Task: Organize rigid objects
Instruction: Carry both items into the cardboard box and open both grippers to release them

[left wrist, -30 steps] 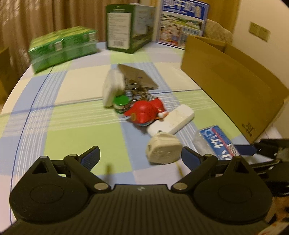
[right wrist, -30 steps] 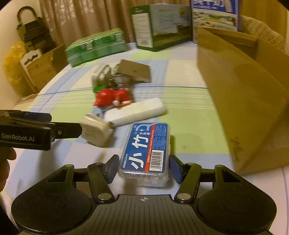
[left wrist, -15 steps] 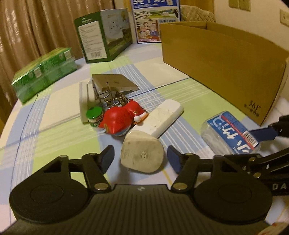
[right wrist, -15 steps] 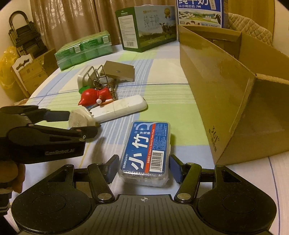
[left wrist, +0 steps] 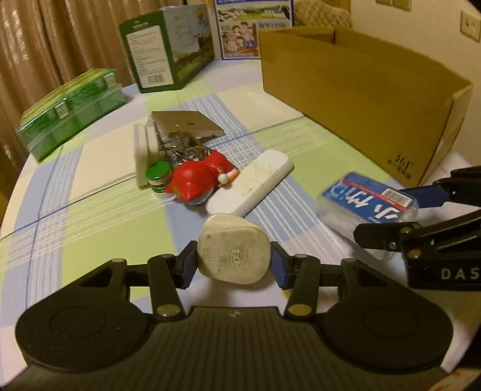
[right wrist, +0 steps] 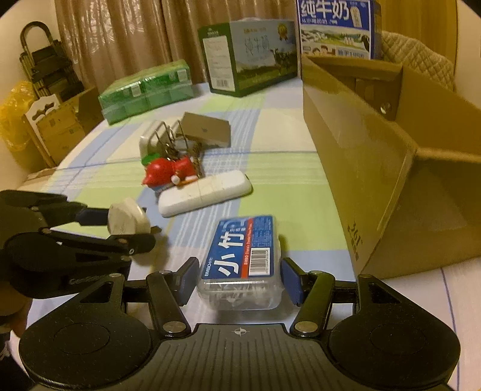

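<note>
My left gripper is shut on a cream plug adapter and holds it just off the tablecloth; the adapter also shows in the right wrist view. My right gripper is shut on a clear floss-pick box with a blue label and holds it lifted; the box also shows in the left wrist view. A pile remains mid-table: a white remote-like bar, a red toy, a small green-capped jar, wire clips and a grey flat box.
An open cardboard box stands at the right of the table. A green multipack, a green carton and a milk carton stand at the back. Furniture and a yellow bag lie beyond the table's left edge.
My left gripper moved up to the plug adapter, shut on it and lifted it. My right gripper shut on the floss-pick box and raised it a little.
</note>
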`<state>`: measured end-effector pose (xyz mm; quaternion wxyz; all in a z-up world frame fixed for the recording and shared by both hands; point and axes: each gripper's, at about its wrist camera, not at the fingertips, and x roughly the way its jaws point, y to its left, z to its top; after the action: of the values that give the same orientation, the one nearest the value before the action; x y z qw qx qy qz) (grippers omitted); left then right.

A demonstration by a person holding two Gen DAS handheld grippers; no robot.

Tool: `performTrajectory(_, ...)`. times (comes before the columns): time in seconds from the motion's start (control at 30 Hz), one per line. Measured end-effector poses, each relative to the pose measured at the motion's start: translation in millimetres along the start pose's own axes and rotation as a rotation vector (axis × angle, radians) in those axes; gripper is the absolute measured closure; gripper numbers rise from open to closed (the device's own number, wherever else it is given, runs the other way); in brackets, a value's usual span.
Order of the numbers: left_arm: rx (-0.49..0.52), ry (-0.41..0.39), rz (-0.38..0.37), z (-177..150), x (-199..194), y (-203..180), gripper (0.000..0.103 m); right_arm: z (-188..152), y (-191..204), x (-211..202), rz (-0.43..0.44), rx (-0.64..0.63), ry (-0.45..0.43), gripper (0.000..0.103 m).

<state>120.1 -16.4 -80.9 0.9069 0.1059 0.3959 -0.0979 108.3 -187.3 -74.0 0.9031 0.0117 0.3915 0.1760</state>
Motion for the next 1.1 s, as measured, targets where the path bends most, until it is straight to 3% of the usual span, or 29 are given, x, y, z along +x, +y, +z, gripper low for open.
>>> performTrajectory(0.37, -0.065, -0.079, -0.011, 28.0, -61.9, 1.5, 0.058, 17.3, 7.8, -51.8, 0.001, -0.022, -0.108, 0.048)
performTrajectory(0.53, -0.061, -0.131, -0.045, 56.1, -84.0, -9.8, 0.058, 34.8, -1.6, -89.7, -0.028, -0.023, -0.215, 0.048)
performTrajectory(0.77, -0.031, -0.212, -0.157, 113.5, -94.6, -52.5, 0.058, 73.2, -56.7, -138.0, -0.122, 0.028, -0.346, 0.048)
performTrajectory(0.9, -0.003, -0.225, -0.214, 139.1, -80.1, -89.2, 0.058, 83.5, -102.6, -134.9, -0.18, 0.074, -0.334, 0.048)
performTrajectory(1.1, 0.014, -0.197, -0.278, 160.3, -48.5, -131.3, 0.058, 84.6, -154.3, -124.4, -0.201, 0.152, -0.309, 0.048)
